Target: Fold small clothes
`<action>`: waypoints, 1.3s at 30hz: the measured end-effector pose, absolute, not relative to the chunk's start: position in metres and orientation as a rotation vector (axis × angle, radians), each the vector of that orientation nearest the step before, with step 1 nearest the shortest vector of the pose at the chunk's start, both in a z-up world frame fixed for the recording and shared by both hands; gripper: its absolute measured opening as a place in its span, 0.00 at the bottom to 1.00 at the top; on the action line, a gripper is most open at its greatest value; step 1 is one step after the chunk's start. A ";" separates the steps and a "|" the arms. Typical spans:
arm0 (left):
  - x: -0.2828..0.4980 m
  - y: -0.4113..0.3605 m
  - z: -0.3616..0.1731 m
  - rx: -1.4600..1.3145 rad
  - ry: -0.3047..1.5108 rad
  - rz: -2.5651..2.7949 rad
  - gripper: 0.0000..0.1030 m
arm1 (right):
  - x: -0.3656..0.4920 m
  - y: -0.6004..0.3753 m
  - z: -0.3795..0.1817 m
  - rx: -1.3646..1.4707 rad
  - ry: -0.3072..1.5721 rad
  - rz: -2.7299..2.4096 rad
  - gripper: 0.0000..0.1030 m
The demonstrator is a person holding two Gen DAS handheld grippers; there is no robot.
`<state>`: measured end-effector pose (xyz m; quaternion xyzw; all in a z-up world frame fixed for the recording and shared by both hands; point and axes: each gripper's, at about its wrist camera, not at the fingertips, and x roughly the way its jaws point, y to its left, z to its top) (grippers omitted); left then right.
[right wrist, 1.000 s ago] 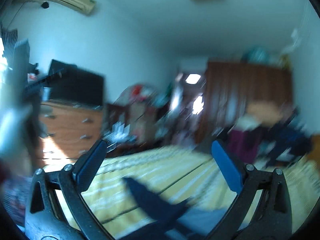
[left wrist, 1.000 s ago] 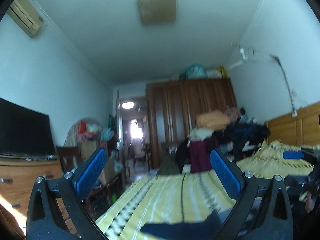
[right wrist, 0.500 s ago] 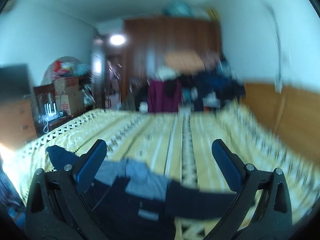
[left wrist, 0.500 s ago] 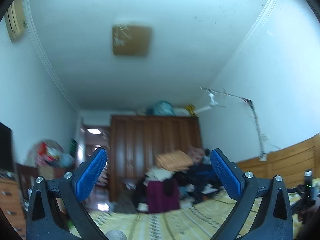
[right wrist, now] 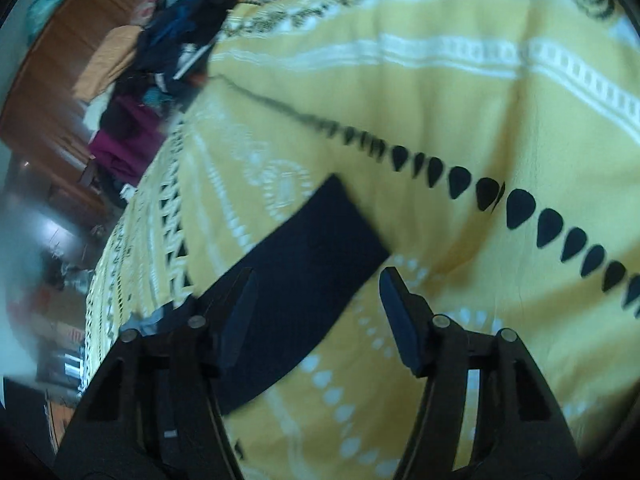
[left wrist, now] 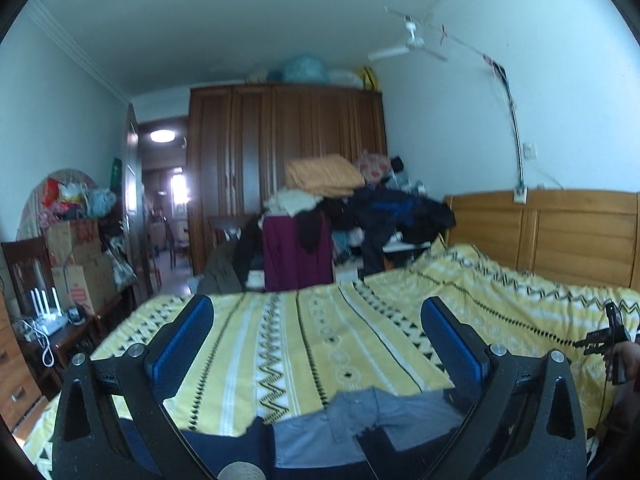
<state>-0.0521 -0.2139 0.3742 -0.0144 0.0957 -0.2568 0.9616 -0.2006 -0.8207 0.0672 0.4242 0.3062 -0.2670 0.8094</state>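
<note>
A: Left wrist view first. Where does the garment lie?

B: The small garment (left wrist: 340, 420), navy with a grey-blue collar part, lies flat on the bed (left wrist: 320, 340) at its near edge, on the yellow patterned cover. It shows at the bottom of the picture, below and between the blue pads (left wrist: 182, 340) of the left gripper (left wrist: 316, 344).

A: And the fingers there?

B: Spread wide, with nothing between them. The cloth sits low by their bases; whether it touches them I cannot tell.

A: Anything else around?

B: Past the far edge of the bed stands a pile of clothes (left wrist: 340, 216) in front of a dark wooden wardrobe (left wrist: 288, 152). A wooden headboard (left wrist: 560, 232) runs along the right edge. At the far right a hand holds the other gripper, only partly seen.

A: Now the right wrist view.

B: It is tilted and looks down on the cover. A navy sleeve (right wrist: 304, 276) of the garment stretches flat across the yellow cloth, its cuff end pointing up and away. The right gripper (right wrist: 316, 308) hangs over it with fingers parted, unclenched. The sleeve runs between them, nearer the left finger (right wrist: 240, 312), which overlaps its edge; the right one stands over bare cover.
</note>
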 end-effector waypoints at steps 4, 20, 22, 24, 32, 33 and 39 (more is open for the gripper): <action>-0.002 -0.271 0.296 0.038 0.279 -0.558 1.00 | -0.200 -0.848 0.041 0.923 0.704 -0.595 0.61; 0.062 -0.342 0.164 0.080 0.352 -0.551 1.00 | -0.128 -0.783 0.121 0.716 0.575 -0.251 0.05; 0.060 -0.324 0.169 0.066 0.352 -0.536 1.00 | -0.103 -0.737 0.164 0.670 0.501 -0.116 0.05; 0.059 -0.305 0.173 0.039 0.355 -0.514 1.00 | -0.070 -0.681 0.200 0.621 0.444 0.025 0.05; 0.053 -0.226 0.166 -0.045 0.387 -0.405 1.00 | 0.076 -0.436 0.175 0.592 0.578 0.469 0.06; 0.053 -0.219 0.163 -0.039 0.393 -0.391 1.00 | 0.086 -0.414 0.162 0.584 0.630 0.481 0.07; 0.052 -0.186 0.147 -0.020 0.435 -0.354 1.00 | 0.063 -0.354 0.092 0.588 0.781 0.560 0.07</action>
